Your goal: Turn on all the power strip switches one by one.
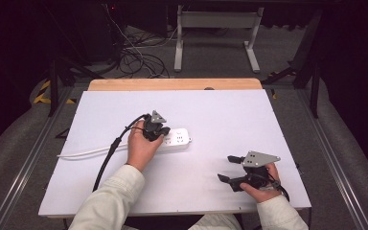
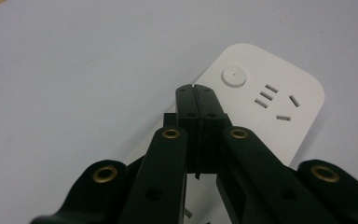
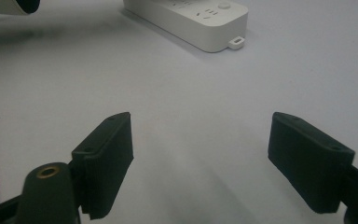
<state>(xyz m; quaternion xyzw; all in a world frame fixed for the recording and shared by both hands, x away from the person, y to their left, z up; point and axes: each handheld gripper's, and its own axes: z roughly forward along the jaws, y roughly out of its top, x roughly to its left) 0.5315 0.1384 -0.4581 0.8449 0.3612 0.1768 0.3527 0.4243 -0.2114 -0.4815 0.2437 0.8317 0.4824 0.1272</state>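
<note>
Directly beneath the left hand-held gripper (image 1: 160, 135), white power strip (image 1: 176, 140), one item, flat on the white worktop (image 1: 220, 115); long axis running roughly left to right across the worktop, white cord (image 1: 84, 153) trailing off past the left hand (image 1: 141, 146). Left hand-held gripper (image 2: 196, 91): jaws pressed together tip to tip with nothing between them, tips poised over the strip's top face; whether they touch the face cannot be told. Just beyond the tips along the strip's length, round button (image 2: 234, 76); a little further on, one set of socket slots (image 2: 275, 100). Judgement: the work in hand appears to be a press on that button with the closed tips, so the governing relation is the short gap forward from the tips to the button, along the strip's long axis rather than across it; a small advance and dip would likely suffice. Right hand-held gripper (image 1: 235, 171): held in the right hand (image 1: 263, 184), jaws spread wide and empty, low over bare worktop. From this gripper (image 3: 200, 154) the strip (image 3: 191, 18) lies well ahead, well apart, its near corner carrying a small tab (image 3: 236, 43). Nearer hand: the left, by a wide margin; the right seems idle or in reserve, possibly to steady the strip's free end should it slide under pressure.
</note>
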